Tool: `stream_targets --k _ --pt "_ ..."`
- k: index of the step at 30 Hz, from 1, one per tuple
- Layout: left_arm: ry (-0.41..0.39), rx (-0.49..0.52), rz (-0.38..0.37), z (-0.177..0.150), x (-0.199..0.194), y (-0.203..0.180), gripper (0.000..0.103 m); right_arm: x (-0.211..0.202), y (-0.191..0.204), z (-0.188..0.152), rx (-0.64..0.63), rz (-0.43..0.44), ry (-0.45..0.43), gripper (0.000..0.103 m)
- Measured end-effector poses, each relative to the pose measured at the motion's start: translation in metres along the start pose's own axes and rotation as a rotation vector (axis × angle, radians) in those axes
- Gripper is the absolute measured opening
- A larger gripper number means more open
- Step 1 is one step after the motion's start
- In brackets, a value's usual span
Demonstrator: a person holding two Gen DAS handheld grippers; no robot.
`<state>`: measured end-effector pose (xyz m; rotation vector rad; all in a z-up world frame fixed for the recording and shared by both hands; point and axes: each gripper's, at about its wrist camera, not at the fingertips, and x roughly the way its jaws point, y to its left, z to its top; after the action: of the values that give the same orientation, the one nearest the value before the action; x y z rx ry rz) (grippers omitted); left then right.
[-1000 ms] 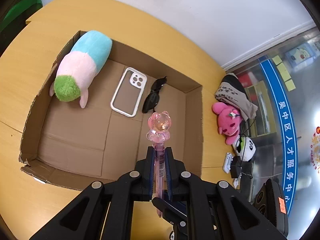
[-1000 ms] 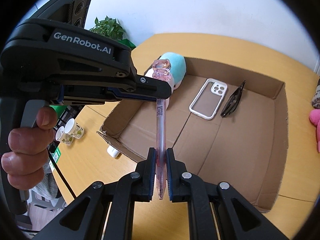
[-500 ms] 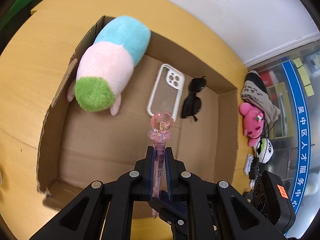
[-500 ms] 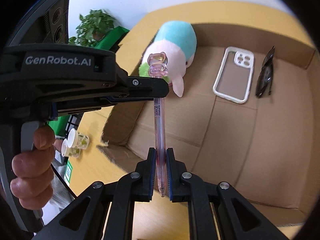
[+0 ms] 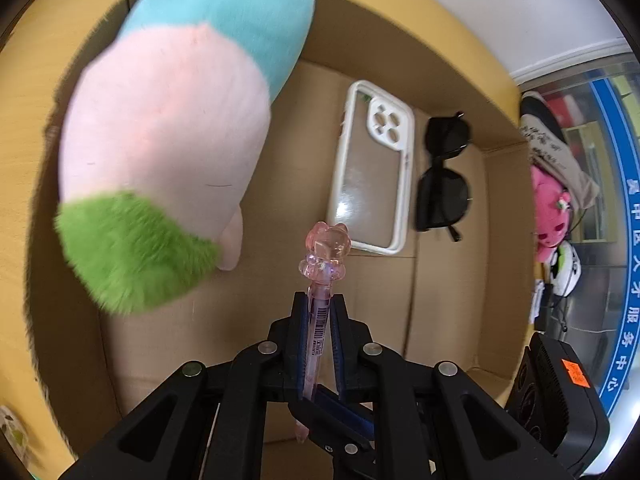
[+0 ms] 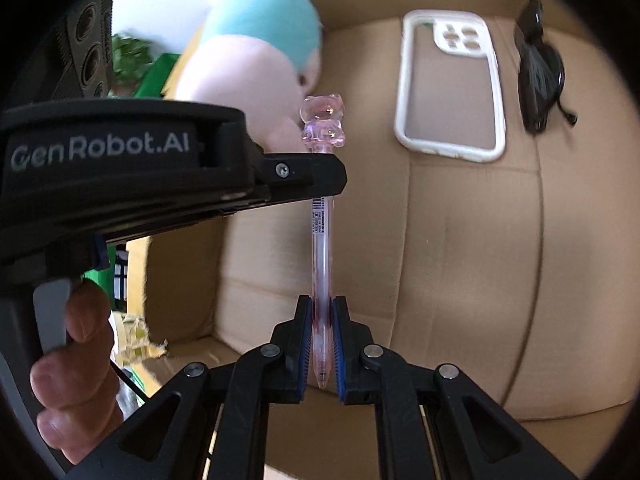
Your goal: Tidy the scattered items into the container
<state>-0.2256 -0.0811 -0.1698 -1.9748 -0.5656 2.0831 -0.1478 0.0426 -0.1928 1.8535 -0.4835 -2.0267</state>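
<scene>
Way lower over the cardboard box (image 5: 500,248) than a second ago, both tongs, left (image 5: 319,322) and right (image 6: 322,330), clamped on the pink pen (image 6: 322,248), phone case (image 5: 372,168) at 1 o'clock, so probably about ready to drop in.

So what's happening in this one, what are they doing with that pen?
A person holds a pink pen with a bear-shaped cap between both grippers: the right gripper is shut on its tip end, the left gripper on its upper barrel. The pen hangs over the open cardboard box, which already holds a plush toy, a clear phone case and black sunglasses. The pen is not yet released.
</scene>
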Motion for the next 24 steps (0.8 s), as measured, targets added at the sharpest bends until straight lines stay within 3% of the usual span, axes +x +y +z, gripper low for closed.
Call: stream_targets --k 7,19,22,24 --pt "0.056 0.02 0.046 0.001 0.019 0.009 0.01 0.022 -0.007 -0.002 0.063 -0.001 0.055 0.009" --pt "0.034 0.006 0.065 -0.004 0.02 0.016 0.01 0.023 -0.006 -0.009 0.058 -0.021 0.049 0.009" --pt "0.009 -0.006 0.05 -0.006 0.011 0.014 0.017 0.022 -0.009 -0.011 0.055 0.002 0.051 0.011" --pt "-0.017 -0.011 0.044 -0.01 0.001 0.012 0.031 0.019 -0.011 -0.014 0.058 0.003 0.056 0.022"
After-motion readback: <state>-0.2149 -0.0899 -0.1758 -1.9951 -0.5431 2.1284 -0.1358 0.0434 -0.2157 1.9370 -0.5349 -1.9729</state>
